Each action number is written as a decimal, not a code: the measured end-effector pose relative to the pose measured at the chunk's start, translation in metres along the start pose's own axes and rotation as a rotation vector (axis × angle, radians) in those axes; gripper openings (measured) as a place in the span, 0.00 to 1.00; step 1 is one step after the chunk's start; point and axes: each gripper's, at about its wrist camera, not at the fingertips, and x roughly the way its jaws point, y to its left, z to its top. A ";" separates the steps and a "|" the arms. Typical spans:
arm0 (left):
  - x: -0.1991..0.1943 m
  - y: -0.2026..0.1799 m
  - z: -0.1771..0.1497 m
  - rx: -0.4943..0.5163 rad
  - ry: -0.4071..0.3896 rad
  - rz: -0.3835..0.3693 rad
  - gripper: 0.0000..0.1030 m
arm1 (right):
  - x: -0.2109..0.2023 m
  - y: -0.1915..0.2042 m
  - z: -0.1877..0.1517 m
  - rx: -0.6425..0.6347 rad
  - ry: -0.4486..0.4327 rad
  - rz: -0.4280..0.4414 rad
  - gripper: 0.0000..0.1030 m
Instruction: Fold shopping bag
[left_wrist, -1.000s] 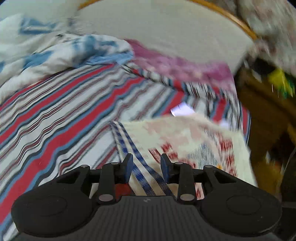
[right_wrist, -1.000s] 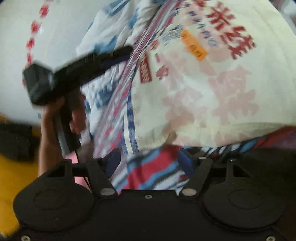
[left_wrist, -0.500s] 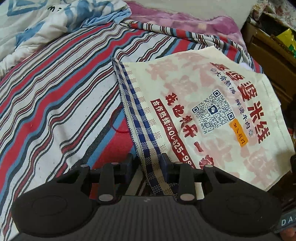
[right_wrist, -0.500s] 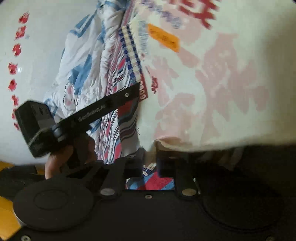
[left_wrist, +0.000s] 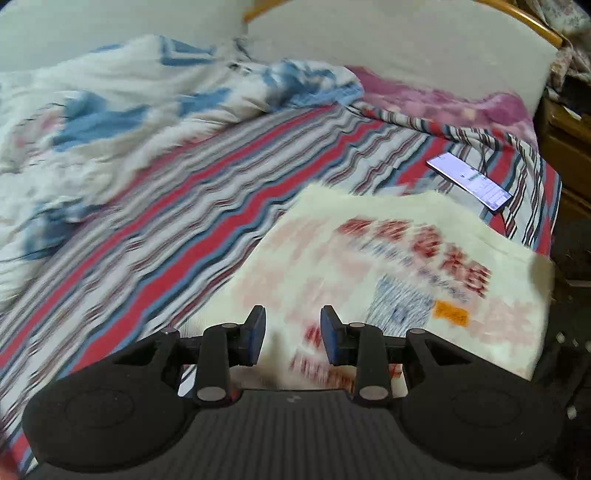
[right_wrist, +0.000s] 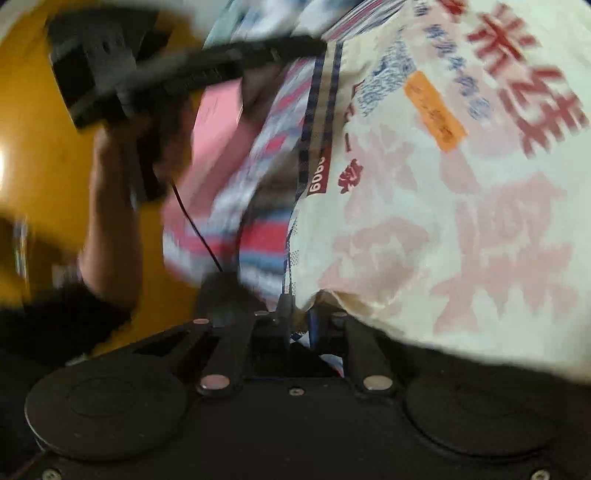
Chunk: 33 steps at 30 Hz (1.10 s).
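The bag (left_wrist: 388, 280) lies spread on the striped bed (left_wrist: 184, 206), near the bed's right edge, with its printed side up. The fold is, in my judgement, just beginning: one side of the bag is being lifted to bring it over the rest.

The right gripper (right_wrist: 297, 326) is clenched on the near edge of the bag, and the cloth bunches where the two jaws meet. The left gripper (left_wrist: 292, 330) is released, with a clear gap between its jaws, and it hovers over the near-left part of the bag; nothing sits between its jaws.

The next move calls for the right gripper to carry its edge across to the opposite edge. The left gripper should press or pinch the bag, so that the cloth does not slide on the bed.

Both views are blurred, so the print on the bag is hard to read. I cannot tell if the left gripper touches the cloth. The checked strap (right_wrist: 319, 110) shows only in the right view. A phone (left_wrist: 469, 181) lies just behind the bag, toward the bed's far right corner. The right gripper's body cuts off the near part of the bag.
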 end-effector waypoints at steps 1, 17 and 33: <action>-0.006 0.001 -0.005 -0.001 0.009 -0.004 0.30 | 0.001 0.000 0.003 -0.036 0.040 -0.007 0.10; 0.057 -0.015 -0.035 -0.059 0.225 0.002 0.29 | -0.020 -0.013 -0.030 0.349 -0.358 -0.171 0.35; 0.022 -0.026 -0.056 -0.157 0.139 0.005 0.30 | -0.073 -0.038 -0.013 0.428 -0.572 -0.302 0.18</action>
